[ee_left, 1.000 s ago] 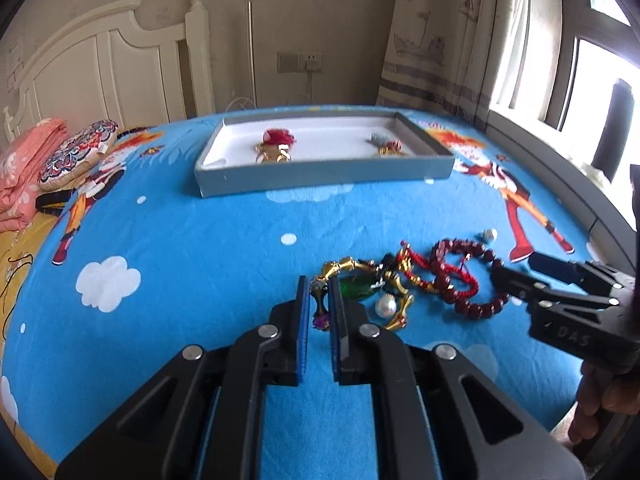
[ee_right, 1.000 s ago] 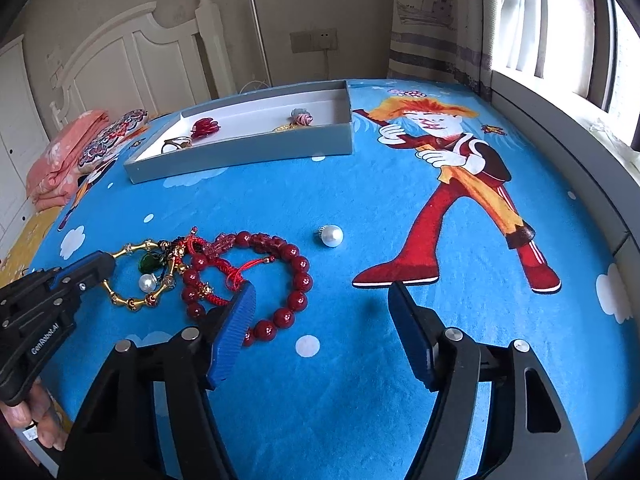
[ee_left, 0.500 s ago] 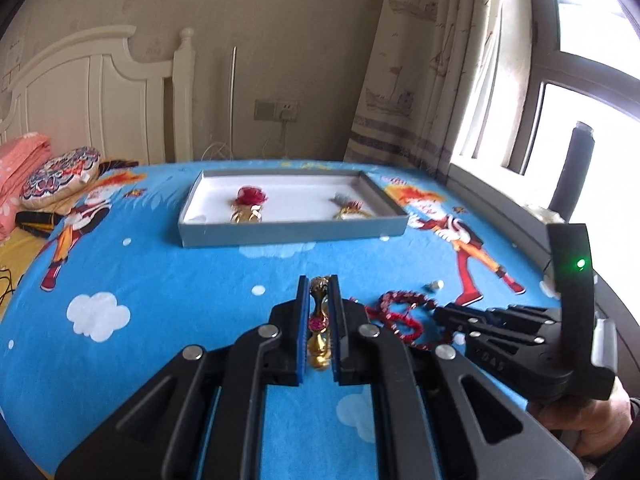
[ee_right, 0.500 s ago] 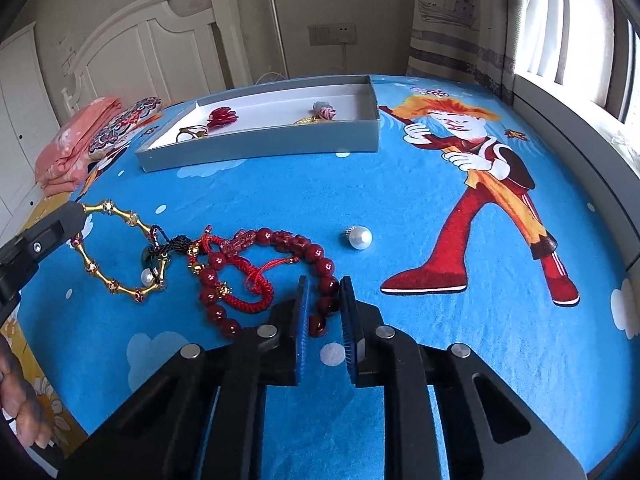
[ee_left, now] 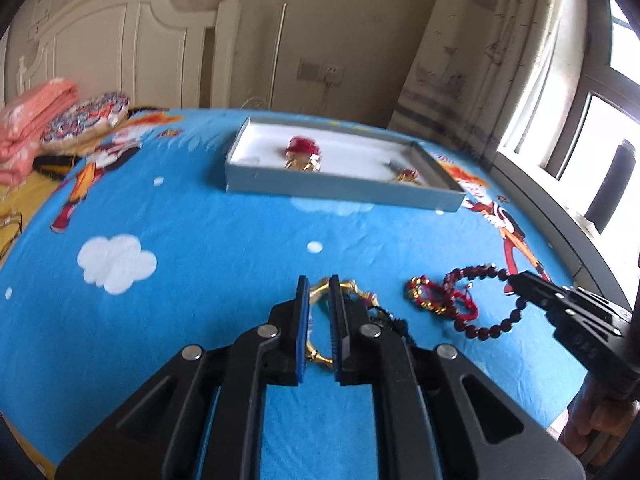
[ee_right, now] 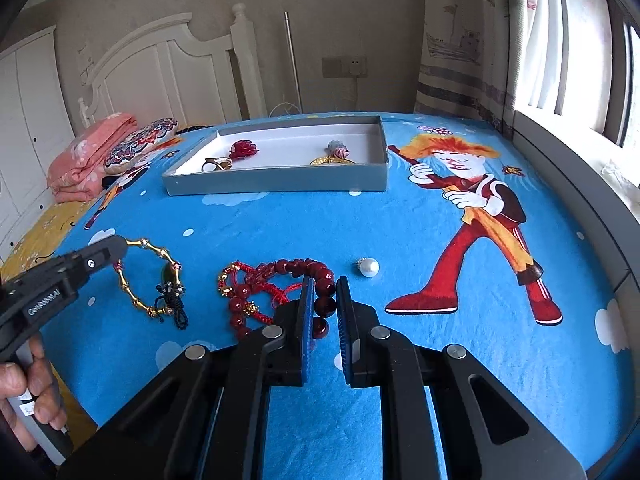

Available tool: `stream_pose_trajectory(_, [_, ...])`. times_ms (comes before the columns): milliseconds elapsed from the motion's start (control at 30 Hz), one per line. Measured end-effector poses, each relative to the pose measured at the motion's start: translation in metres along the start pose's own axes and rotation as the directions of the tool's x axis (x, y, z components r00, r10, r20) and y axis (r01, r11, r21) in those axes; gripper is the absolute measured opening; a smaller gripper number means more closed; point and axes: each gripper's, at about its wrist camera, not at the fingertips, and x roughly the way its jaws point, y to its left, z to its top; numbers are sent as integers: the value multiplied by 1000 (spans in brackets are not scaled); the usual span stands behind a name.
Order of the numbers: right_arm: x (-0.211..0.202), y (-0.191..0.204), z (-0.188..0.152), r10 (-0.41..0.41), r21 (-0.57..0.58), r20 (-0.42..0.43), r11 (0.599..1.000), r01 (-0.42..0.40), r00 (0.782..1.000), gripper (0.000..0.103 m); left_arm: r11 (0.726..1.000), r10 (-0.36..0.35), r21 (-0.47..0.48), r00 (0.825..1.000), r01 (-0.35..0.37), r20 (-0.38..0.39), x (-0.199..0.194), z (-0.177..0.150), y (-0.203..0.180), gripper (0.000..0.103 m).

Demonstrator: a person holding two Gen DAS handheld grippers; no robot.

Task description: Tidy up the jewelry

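Note:
My left gripper (ee_left: 320,284) is shut on a gold bracelet (ee_left: 352,290) with a green stone and black cord, held above the blue sheet; it also shows in the right wrist view (ee_right: 154,276). My right gripper (ee_right: 323,284) is shut on a dark red bead bracelet (ee_right: 324,284), tangled with a red cord bracelet (ee_right: 248,284). The red beads also show in the left wrist view (ee_left: 476,304). A loose pearl (ee_right: 369,267) lies to the right. The grey box (ee_right: 280,182) holds a red flower piece (ee_right: 242,147), a gold ring and another gold piece.
The blue cartoon sheet (ee_right: 400,220) covers the bed. Folded pink cloth and a patterned cushion (ee_right: 140,144) lie at the far left by the white headboard. A window sill runs along the right edge.
My left gripper has pulled the gold bracelet away from the red bracelets, leaving a gap between them. My right gripper stays shut on the red beads.

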Motion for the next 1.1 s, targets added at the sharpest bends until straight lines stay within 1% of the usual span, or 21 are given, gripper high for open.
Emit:
stream_pose_trajectory(33, [-1,1,0,-1,-2,5,1000,1,1000,14,1000,2,-5,1000,-2,-10,2,-1,2,26])
stream_pose_trajectory(100, [-4,2,1,-1,-8,15,1000,1,1000,14,1000,11,-15,1000,-11,-15,4,-4,5,38])
stream_pose_trajectory(233, [-8,4,2,-1,-13,31,1000,2,1000,14,1000,-18,1,1000,18,-14,1,-5,1,36])
stream_pose_trajectory(267, [-9,4,2,-1,-15,34,1000,1,999,14,1000,-26,15,999,27,-21,2,-5,-4,34])
stream_pose_trajectory(300, [-11,4,3,0,-15,40,1000,0,999,14,999,-36,26,999,37,-32,3,-6,-8,28])
stream_pose_trajectory(433, [-14,7,3,6,-25,50,1000,-4,999,14,996,-73,46,994,77,-86,14,-12,-20,28])
stream_pose_trajectory(533, [-13,7,2,8,-28,43,1000,-7,999,14,993,-109,23,989,112,-105,18,-12,-22,28])
stream_pose_trajectory(700, [-9,8,-1,12,-32,28,999,-11,1000,14,993,-115,-1,984,116,-139,30,-9,-23,28])
stream_pose_trajectory(767, [-8,8,-1,12,-31,23,999,-11,1000,14,995,-85,40,988,91,-132,33,-9,-28,21])
stream_pose_trajectory(800, [-7,8,-1,12,-30,21,999,-11,1000,14,995,-87,41,987,94,-133,34,-8,-29,17])
stream_pose_trajectory(833, [-7,8,-1,12,-30,20,999,-11,1000,14,995,-90,29,987,94,-131,34,-7,-29,14])
stream_pose_trajectory(900, [-7,8,-2,12,-29,20,1000,-11,1000,14,995,-100,15,988,103,-121,31,-5,-26,14])
stream_pose_trajectory(967, [-7,8,-2,12,-27,20,1000,-11,1000,14,992,-125,-23,986,123,-108,28,-4,-20,14])
stream_pose_trajectory(1033, [-6,9,-2,13,-28,18,1000,-12,1000,14,984,-169,-80,982,162,-79,23,-2,-11,14])
stream_pose_trajectory(1067, [-6,8,-1,13,-29,20,1000,-12,1000,14,979,-178,-110,982,170,-70,21,0,-5,14])
stream_pose_trajectory(1100, [-7,8,-1,13,-29,21,1000,-12,1000,14,983,-154,-116,986,145,-70,19,1,-1,14])
